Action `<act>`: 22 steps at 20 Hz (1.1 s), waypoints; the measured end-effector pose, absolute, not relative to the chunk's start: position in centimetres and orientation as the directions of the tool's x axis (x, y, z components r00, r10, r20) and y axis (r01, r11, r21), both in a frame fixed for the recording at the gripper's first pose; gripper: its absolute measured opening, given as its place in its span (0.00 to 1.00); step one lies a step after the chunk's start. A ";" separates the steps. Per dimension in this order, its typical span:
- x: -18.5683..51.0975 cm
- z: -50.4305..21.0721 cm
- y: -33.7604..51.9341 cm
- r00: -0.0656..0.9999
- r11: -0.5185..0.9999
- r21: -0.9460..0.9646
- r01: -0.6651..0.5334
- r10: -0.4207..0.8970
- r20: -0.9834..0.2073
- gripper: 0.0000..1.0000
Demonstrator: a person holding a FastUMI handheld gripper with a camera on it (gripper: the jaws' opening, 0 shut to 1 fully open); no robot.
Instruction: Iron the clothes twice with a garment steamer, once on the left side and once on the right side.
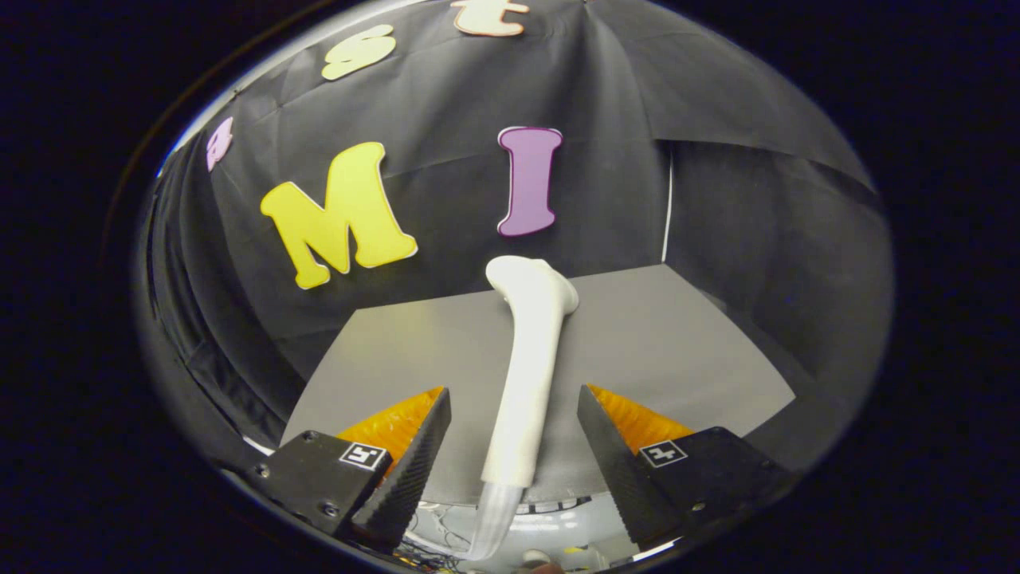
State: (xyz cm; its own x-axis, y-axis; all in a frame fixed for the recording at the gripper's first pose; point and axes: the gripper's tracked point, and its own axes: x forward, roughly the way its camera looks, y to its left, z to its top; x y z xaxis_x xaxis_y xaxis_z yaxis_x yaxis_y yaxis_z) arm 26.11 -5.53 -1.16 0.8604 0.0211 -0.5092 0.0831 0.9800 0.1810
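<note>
Claw: the claw (514,434) hangs low over the grey worktop (677,351), spread wide and released, gripping nothing.
Fingers: two black ribbed fingers (410,462) with orange backing, one to each side of the white handle, and there is clear daylight between each pad and the handle. No contact on either side.
Steamer: the white steamer (526,375) lies on the worktop, running straight away from the claw. Its slim handle sits right in the gap between the fingers; its wider head (534,283) lies well beyond the fingertips, up near the far edge of the worktop.
Head: it flares out and bends a touch to one side, rounded at the tip. Which way the steam face points, I cannot tell.
Hose: a pale ribbed hose (494,518) comes out of the near end of the handle, and drops past the near edge of the worktop, down between the finger bases.
Worktop: flat, plain grey, with bare surface on both sides of the steamer.
Backdrop: black cloth wall (446,96) rising behind the far edge of the worktop, creased and folded, with a thin bright seam (668,199) at the corner where two panels meet.
Below the worktop: some bright clutter and wires under the near edge, too blurred to name.
</note>
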 end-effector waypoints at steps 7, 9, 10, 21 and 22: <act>28.7 -3.0 -5.1 0.816 0.965 0.249 0.085 0.076 -0.573 0.99; 29.6 -3.0 -5.4 0.818 0.972 0.218 0.083 0.058 -0.573 0.98; 29.8 -3.0 -5.4 0.814 0.975 0.208 0.081 0.056 -0.578 0.97; 30.8 -4.8 -6.2 0.806 0.974 0.193 0.120 0.018 -0.592 0.53; 30.7 -4.7 -6.1 0.804 0.974 0.192 0.120 0.018 -0.594 0.49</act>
